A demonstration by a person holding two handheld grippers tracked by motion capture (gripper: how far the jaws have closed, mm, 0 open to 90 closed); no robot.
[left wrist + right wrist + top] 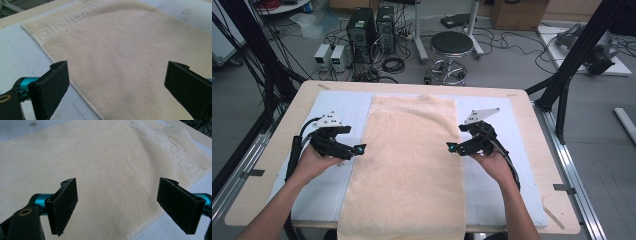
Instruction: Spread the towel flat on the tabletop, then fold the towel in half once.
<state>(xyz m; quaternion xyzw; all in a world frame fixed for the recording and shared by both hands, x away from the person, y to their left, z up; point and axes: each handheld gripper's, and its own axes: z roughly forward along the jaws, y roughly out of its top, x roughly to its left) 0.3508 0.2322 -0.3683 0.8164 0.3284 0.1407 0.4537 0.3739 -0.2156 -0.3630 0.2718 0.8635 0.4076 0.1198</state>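
High view: a cream towel (408, 165) is lying flat along the middle of the counter (282, 130), on a pale mat (337, 107). Its long axis is running from the far edge to the near edge, where it is hanging over slightly. The left tool (361, 148) is hovering at the towel's left long edge and the right tool (451, 147) at its right long edge, both about midway along its length and pointing inward at each other. Each is equally close to its own edge, so neither hand is holding an advantage.

Left gripper view: the jaws are standing spread wide with nothing between them. The towel (130, 55) is lying ahead and below, its hemmed long edge crossing diagonally between the jaws, with the key-patterned border (67, 21) at the far end.

Right gripper view: the jaws are likewise standing spread and empty. The towel (107, 170) is lying beneath, its long edge passing under the right-hand jaw.

Judgement: the coming move is depending on each tool dropping onto the long edge directly beneath it.
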